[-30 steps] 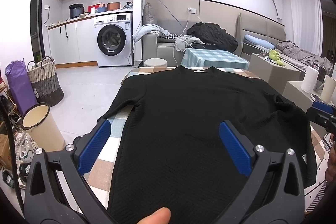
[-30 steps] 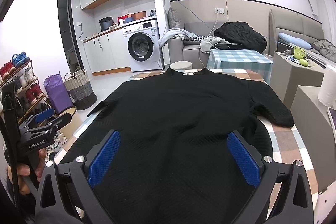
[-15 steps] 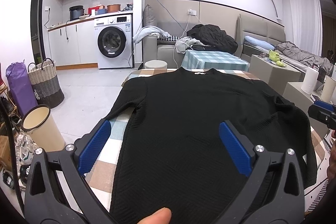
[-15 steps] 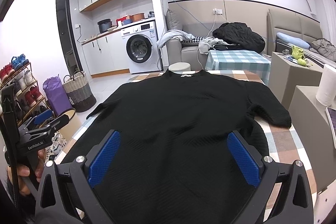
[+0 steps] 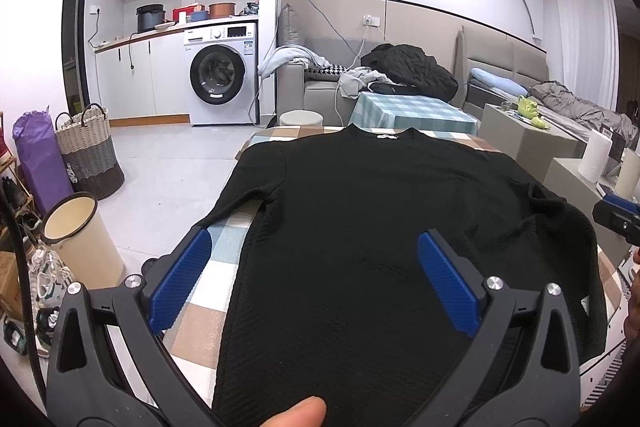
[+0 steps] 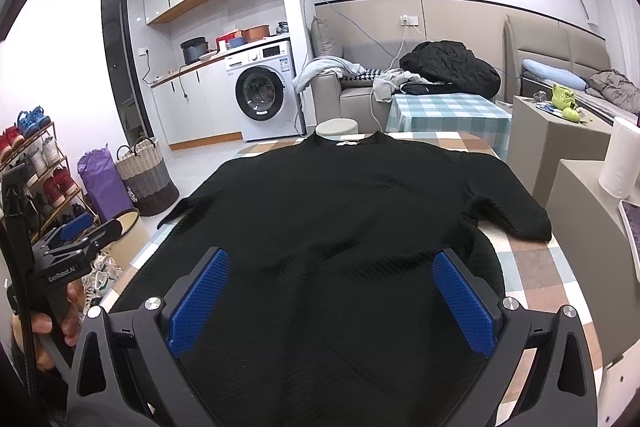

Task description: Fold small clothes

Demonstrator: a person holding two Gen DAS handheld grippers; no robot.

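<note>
A black knit sweater (image 5: 384,219) lies flat on a checked table (image 5: 224,267), collar at the far end, sleeves folded in along its sides. It also shows in the right wrist view (image 6: 344,227). My left gripper (image 5: 314,267) is open and empty, held above the sweater's near left part. My right gripper (image 6: 330,287) is open and empty, held above the sweater's near hem. The left gripper also appears at the left edge of the right wrist view (image 6: 68,247), and the right gripper at the right edge of the left wrist view (image 5: 618,215).
A cream bin (image 5: 76,235), a woven basket (image 5: 88,155) and a purple bag (image 5: 36,155) stand on the floor to the left. A second checked table (image 5: 412,109), a sofa and a washing machine (image 5: 220,75) are beyond. Grey boxes with paper rolls (image 5: 596,155) stand right.
Both grippers have drifted slightly; the right wrist view has shifted a little toward the table's right side. The sweater has not moved and both grippers stay open.
</note>
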